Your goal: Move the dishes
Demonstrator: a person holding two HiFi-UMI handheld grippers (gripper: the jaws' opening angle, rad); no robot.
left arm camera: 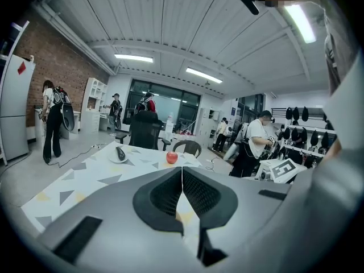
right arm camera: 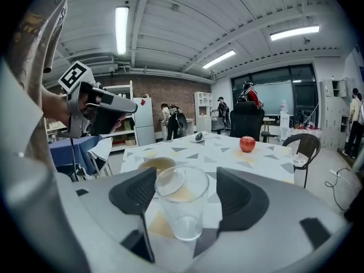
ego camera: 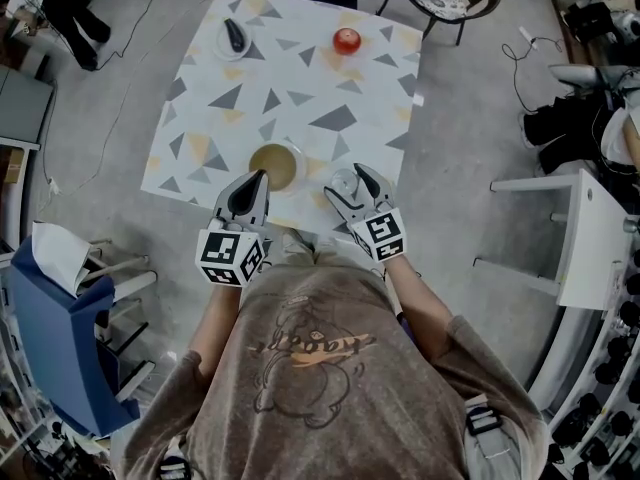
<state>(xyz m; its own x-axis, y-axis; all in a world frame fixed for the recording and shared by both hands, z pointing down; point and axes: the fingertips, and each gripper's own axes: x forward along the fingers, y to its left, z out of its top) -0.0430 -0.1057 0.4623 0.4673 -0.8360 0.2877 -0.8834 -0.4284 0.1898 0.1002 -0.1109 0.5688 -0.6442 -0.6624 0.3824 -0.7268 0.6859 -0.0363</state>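
Dishes here come to three: one clear glass (right arm camera: 181,203), one brownish bowl (ego camera: 275,165) and one small plate (ego camera: 235,38) with a dark object on it. There is also a single apple (ego camera: 346,40), and all of it sits on the patterned worktop (ego camera: 300,88). The glass stands upright between the jaws of the right tongs (right arm camera: 186,175), which are apart. One pad looks just beside its wall and the other stands clear of it, so nothing is clamped. The bowl sits just ahead of the left tongs (ego camera: 262,175), whose jaws are pressed together with nothing in them. The plate and the apple lie well beyond both tongs, toward the far side of the worktop. To my eye the glass is the step in hand, framed but not gripped. The next move calls for closing squarely on its wall, gently, since smooth glass may slip. Then it wants lifting straight up, clear of the bowl beside it.
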